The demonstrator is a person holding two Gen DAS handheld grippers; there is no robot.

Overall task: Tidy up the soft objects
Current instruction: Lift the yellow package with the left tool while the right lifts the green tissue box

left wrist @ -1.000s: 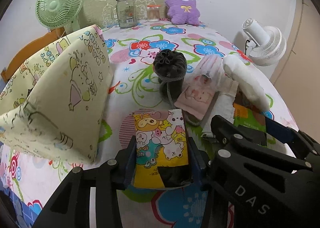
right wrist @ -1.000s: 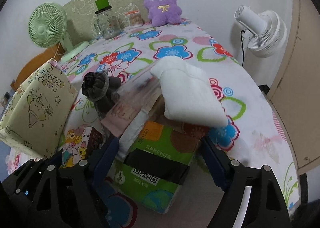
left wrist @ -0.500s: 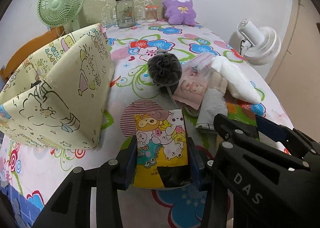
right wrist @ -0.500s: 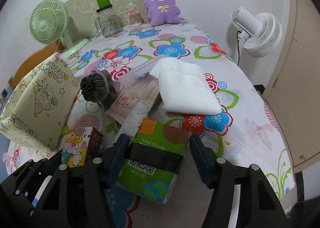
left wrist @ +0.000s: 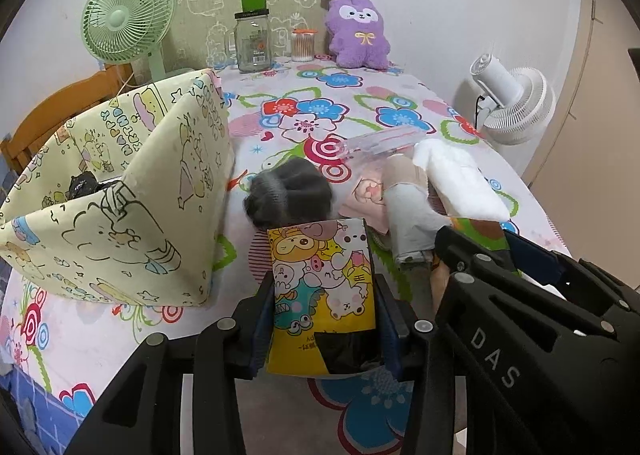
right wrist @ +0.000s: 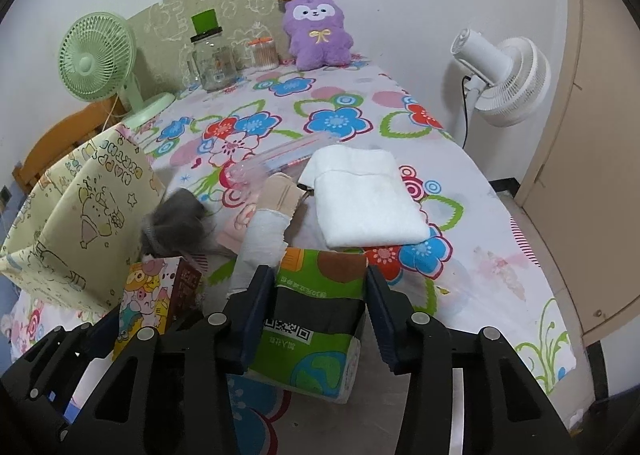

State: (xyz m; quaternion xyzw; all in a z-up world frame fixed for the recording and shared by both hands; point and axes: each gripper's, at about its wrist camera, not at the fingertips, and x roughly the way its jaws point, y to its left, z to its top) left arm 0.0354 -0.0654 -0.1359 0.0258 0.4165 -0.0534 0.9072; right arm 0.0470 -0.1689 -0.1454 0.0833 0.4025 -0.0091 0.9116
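Observation:
My left gripper (left wrist: 324,315) is shut on a yellow cartoon tissue pack (left wrist: 322,287), held above the flowered table; the pack also shows in the right wrist view (right wrist: 154,295). My right gripper (right wrist: 320,299) is shut on a green tissue pack (right wrist: 316,315), lifted off the table. A grey drawstring pouch (left wrist: 290,193) lies just beyond the yellow pack. A pink cloth (left wrist: 368,195), a beige and grey sock (right wrist: 266,227) and a folded white towel (right wrist: 366,195) lie in a pile to the right. An open yellow cartoon fabric bin (left wrist: 116,199) stands at the left.
At the back stand a green fan (left wrist: 126,19), a glass jar (left wrist: 253,41), a cotton swab tub (left wrist: 304,44) and a purple plush (left wrist: 358,35). A white fan (right wrist: 500,75) stands off the table's right side. A clear plastic case (right wrist: 272,163) lies behind the pile.
Both grippers have pulled back and risen with their packs. The right gripper has closed onto the green pack and lifted it. The grey pouch has shifted left toward the bin.

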